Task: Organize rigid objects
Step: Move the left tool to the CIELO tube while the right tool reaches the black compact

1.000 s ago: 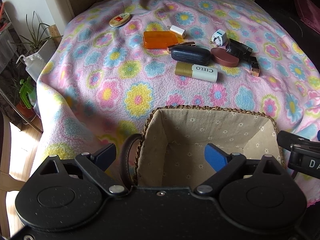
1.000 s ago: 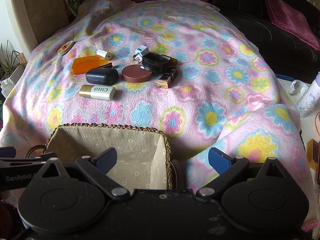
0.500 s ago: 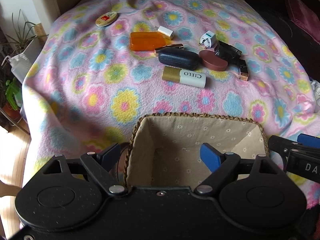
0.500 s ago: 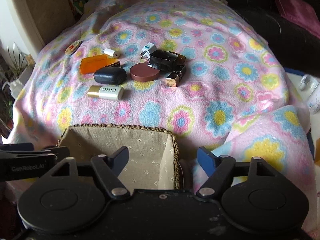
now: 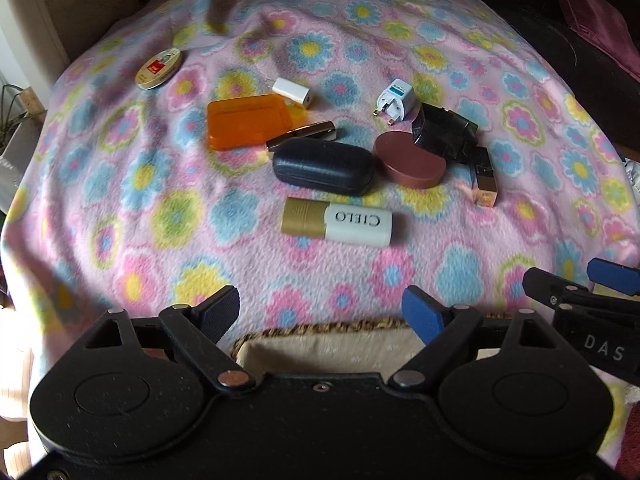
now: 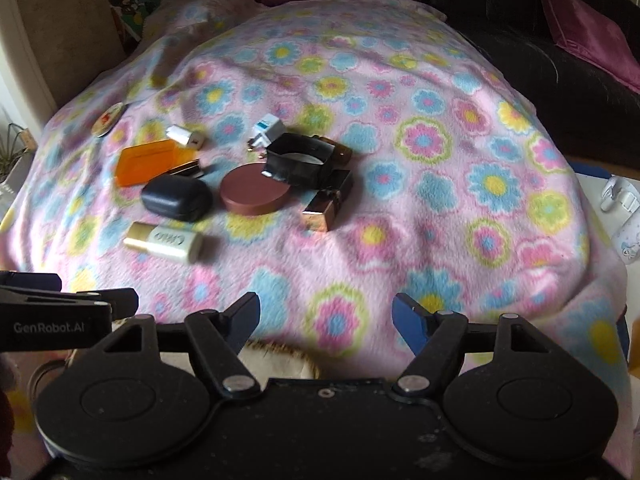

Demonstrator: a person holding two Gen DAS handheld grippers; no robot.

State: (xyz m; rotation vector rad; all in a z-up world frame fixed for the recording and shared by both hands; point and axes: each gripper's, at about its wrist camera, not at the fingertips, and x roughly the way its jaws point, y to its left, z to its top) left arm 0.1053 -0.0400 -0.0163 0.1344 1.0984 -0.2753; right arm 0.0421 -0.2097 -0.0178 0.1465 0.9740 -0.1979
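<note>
Several small items lie together on the flowered blanket (image 5: 120,184): a white bottle with a gold cap (image 5: 338,222), a dark glasses case (image 5: 323,166), an orange box (image 5: 248,126), a brown round compact (image 5: 410,164), a black box (image 5: 444,132), a white plug adapter (image 5: 394,100) and a round tin (image 5: 159,69). Only the far rim of the lined wicker basket (image 5: 320,326) shows, just under both grippers. My left gripper (image 5: 322,304) hovers short of the bottle, its jaws opening with nothing between them. My right gripper (image 6: 326,310) stands open and holds nothing, to the right of the left one.
A dark sofa (image 6: 540,72) with magenta cushions (image 6: 588,28) runs along the back right. A white bottle (image 6: 624,212) stands past the blanket's right edge. Potted plants (image 5: 12,120) stand beyond the left edge. Bare blanket lies between the basket and the items.
Both grippers have moved forward over the basket toward the items, which look larger. The basket has slid almost out of view below. Both pairs of jaws stand narrower than a second ago.
</note>
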